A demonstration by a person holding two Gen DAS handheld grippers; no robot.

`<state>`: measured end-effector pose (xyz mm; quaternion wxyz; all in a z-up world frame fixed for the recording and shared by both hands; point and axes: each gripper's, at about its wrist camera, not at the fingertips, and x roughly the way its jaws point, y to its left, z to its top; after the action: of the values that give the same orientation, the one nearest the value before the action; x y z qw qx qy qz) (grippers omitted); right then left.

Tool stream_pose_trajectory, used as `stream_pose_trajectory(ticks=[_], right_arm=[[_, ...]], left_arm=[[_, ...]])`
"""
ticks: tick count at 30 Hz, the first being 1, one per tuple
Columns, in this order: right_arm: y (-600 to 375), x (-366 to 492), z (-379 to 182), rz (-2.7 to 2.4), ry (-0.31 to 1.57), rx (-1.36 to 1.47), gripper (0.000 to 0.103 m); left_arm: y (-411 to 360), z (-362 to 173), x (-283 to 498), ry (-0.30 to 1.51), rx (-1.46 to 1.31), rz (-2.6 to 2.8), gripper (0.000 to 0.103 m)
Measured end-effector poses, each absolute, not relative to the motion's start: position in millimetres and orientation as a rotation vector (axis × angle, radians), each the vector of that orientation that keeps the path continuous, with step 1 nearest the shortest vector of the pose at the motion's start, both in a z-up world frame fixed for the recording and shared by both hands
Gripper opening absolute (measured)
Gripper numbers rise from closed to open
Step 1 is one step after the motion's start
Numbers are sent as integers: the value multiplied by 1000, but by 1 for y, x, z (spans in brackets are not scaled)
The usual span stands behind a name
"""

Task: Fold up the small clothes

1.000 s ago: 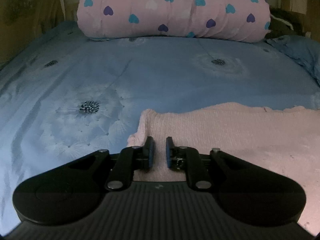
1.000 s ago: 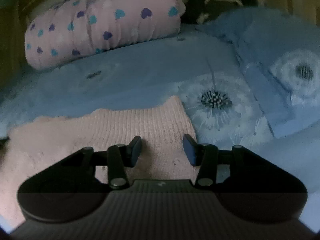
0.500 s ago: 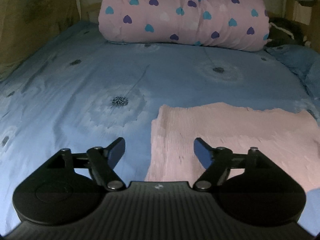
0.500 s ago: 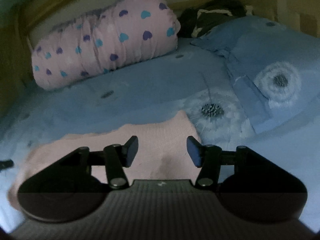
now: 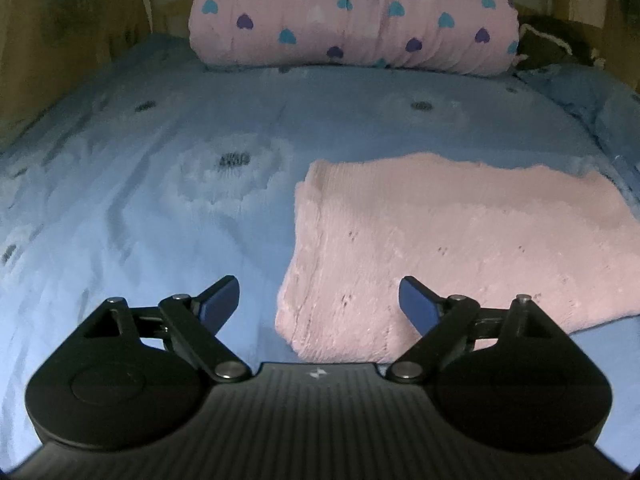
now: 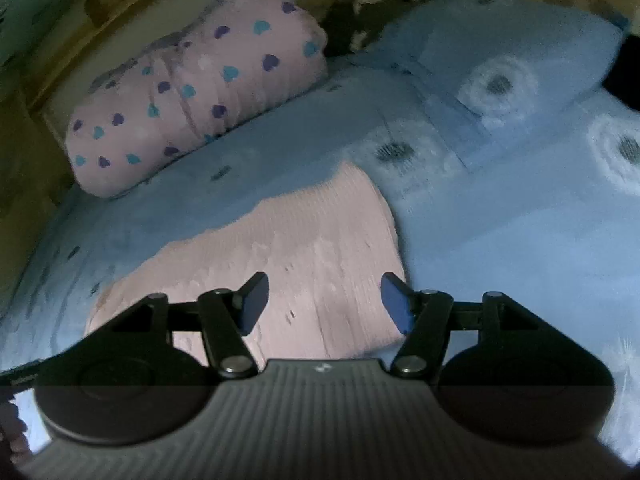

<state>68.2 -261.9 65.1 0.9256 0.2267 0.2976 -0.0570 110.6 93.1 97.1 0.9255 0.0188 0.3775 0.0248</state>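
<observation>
- Black, ridged plastic made up the body of each tool; the left gripper [image 5: 319,304] stood wide, its jaws having just been opening, with nothing pinched between the blue pads.
- The right gripper [image 6: 324,303] stood at a middling width, its jaws also having just been opening, and it too held nothing.
- Both tools hung above the cloth, clear of it, which I took to mean a fold had been let go and laid down.
- The pink knitted garment [image 5: 452,248] lay flat on the bed as a rough rectangle, from twelve to two o'clock of the left tool; in the right wrist view the same piece [image 6: 304,256] sat at about eleven to twelve o'clock.
- The blue bedsheet [image 5: 140,216] with its dandelion print gave a broad, soft surface for the folding.
- At twelve o'clock, well apart, a rolled pink quilt [image 5: 352,16] with hearts rested by the headboard, seemingly stowed out of the way.
- A blue pillow [image 6: 516,60] lay at one o'clock in the right view.
- The only mark was a small pale emblem on each tool's body; I could read no writing.
</observation>
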Motion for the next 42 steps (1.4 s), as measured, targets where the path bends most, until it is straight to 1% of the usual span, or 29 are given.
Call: stream_pose_trajectory(ticks=[10,13,15,17,23,29,42], right_arm=[[-255,68,15,-253,641,662,65],[-250,69,4,-271,605,701,66],[-248,71,1,-274,571,700,69],[-249,75,-3,-270,541,725,75],[-247,90,-12,-258,468,745,80],[-247,96,-18,-234,418,746,81],[-259,100,-25,-226,329,891,79]], left_arm=[[106,68,126,857,4,11,91],[108,65,129,852,7,-2,91],[110,64,131,853,2,-7,92],[113,61,134,862,-20,-8,93],[115,58,142,886,-70,4,95],[112,57,143,883,-61,10,96],[112,57,145,886,-60,19,97]])
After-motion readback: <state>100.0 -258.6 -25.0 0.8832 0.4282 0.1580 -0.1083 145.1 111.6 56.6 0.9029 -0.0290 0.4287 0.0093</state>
